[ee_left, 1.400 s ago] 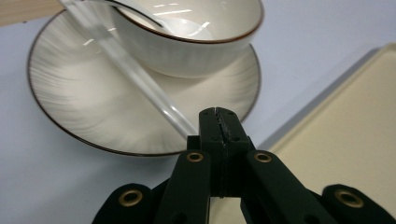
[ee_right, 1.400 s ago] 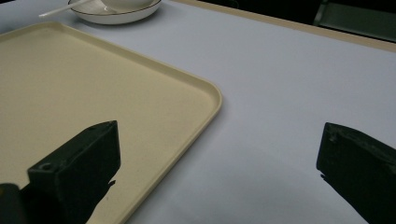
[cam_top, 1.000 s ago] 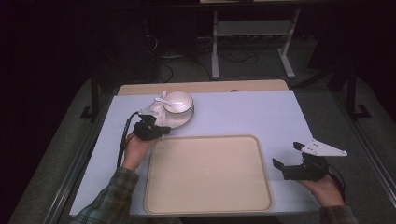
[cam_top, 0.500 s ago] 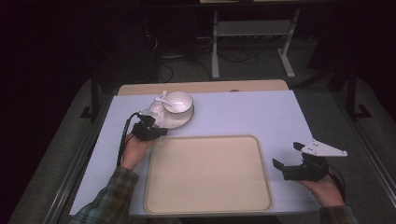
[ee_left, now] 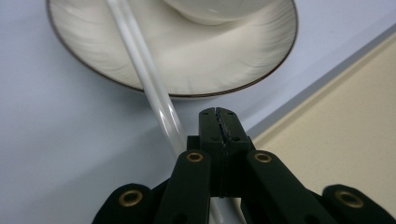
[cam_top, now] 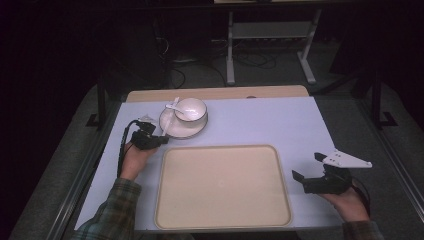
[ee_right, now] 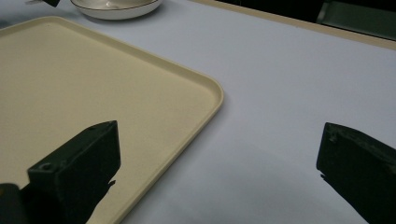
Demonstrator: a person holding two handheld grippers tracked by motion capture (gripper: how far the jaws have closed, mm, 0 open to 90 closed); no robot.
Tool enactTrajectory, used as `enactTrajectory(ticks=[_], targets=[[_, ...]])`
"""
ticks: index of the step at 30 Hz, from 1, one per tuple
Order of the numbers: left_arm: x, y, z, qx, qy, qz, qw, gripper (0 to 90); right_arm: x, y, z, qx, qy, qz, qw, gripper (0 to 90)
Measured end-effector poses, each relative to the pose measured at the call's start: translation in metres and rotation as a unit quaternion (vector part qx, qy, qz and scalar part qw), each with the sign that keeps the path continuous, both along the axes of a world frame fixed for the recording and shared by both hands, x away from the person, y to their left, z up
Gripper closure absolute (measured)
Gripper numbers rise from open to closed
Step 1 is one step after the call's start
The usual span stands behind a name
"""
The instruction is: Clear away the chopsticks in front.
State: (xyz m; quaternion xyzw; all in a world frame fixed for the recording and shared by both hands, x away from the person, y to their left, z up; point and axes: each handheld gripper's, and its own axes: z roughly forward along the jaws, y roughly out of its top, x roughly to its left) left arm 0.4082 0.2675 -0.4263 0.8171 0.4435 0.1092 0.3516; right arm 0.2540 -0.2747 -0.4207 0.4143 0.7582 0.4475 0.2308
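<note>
Left gripper view puts you right at the work: your left gripper (ee_left: 219, 114) has its jaws pressed flat together, with nothing clamped between them that can be made out, and the spoon (ee_left: 144, 77) runs its white handle past their left side (touching or just beside, you cannot tell from here). Its handle lies across the rim of the saucer (ee_left: 224, 70), which sits on the pale table (ee_left: 56, 140) just beyond the tips, near the corner of the tray (ee_left: 345, 121).

From the high view, the bowl (cam_top: 190, 109) rests on the saucer with the spoon leaning over its left edge, and the tray lies bare between your hands. Your right gripper (cam_top: 306, 167) waits at the tray's right side, jaws spread wide and holding nothing.

You look to be at the approach to the dishes, grasp not yet made. Next you would need to open the left jaws and settle them around the spoon handle or saucer rim before any lift toward the tray.
</note>
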Motion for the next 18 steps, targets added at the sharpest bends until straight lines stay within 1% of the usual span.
enactTrajectory(ticks=[5, 10, 13, 18], targets=[[0.001, 0.010, 0.001, -0.006, -0.001, 0.011, 0.9999, 89.8, 0.000, 0.000, 0.000, -0.001, 0.000, 0.001, 1.0000, 0.0], [0.001, 0.017, 0.003, -0.002, -0.003, 0.020, 0.9998, 89.8, 0.000, 0.001, 0.000, -0.002, 0.000, 0.002, 1.0000, 0.0], [0.001, 0.020, 0.003, -0.004, -0.004, 0.023, 0.9997, 89.8, 0.000, 0.001, 0.000, -0.003, 0.001, 0.003, 1.0000, 0.0], [0.000, 0.021, 0.005, -0.006, -0.006, 0.021, 0.9998, 89.7, 0.000, 0.001, 0.000, -0.002, 0.001, 0.003, 1.0000, 0.0]])
